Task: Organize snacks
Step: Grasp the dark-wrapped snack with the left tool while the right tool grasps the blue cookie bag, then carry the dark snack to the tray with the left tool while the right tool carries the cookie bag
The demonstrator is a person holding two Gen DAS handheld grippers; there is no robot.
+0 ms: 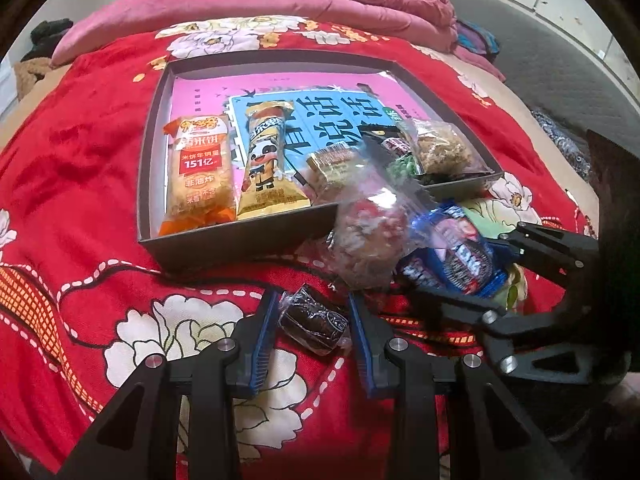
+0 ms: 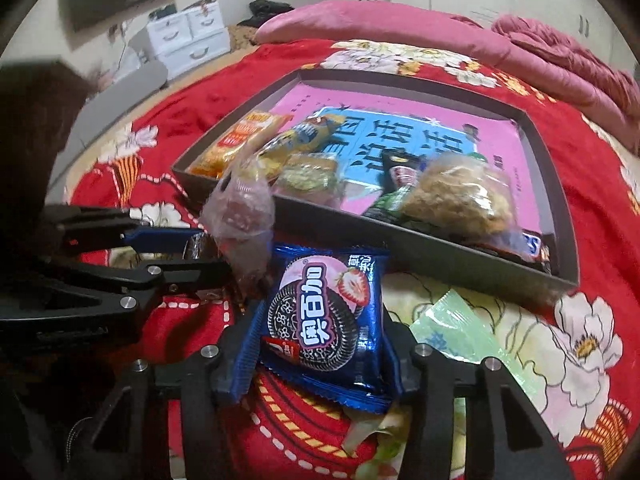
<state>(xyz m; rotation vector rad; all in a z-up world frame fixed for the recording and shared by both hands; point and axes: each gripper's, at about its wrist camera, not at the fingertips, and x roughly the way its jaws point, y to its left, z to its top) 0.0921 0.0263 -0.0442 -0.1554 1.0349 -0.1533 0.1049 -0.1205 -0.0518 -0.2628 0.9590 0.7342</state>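
My left gripper (image 1: 314, 340) sits low on the red bedspread, shut on a dark round cake in clear wrap (image 1: 312, 320). In the right wrist view that gripper (image 2: 200, 252) reaches in from the left. My right gripper (image 2: 320, 328) is shut on a blue Oreo packet (image 2: 324, 312), its pads pressing on both side edges. The left wrist view shows this gripper (image 1: 460, 268) and the packet (image 1: 456, 256) at the right. A clear-wrapped pink and white snack (image 1: 368, 232) leans on the front wall of the dark grey box (image 1: 240, 240).
The box holds an orange rice cracker packet (image 1: 200, 176), a yellow panda packet (image 1: 268, 164), a small gold packet (image 1: 332, 164), a black packet (image 1: 384, 136) and a bagged oat ball (image 1: 440, 148). A pale green packet (image 2: 452, 328) lies beside my right gripper. Pink quilts (image 1: 360, 4) pile up behind.
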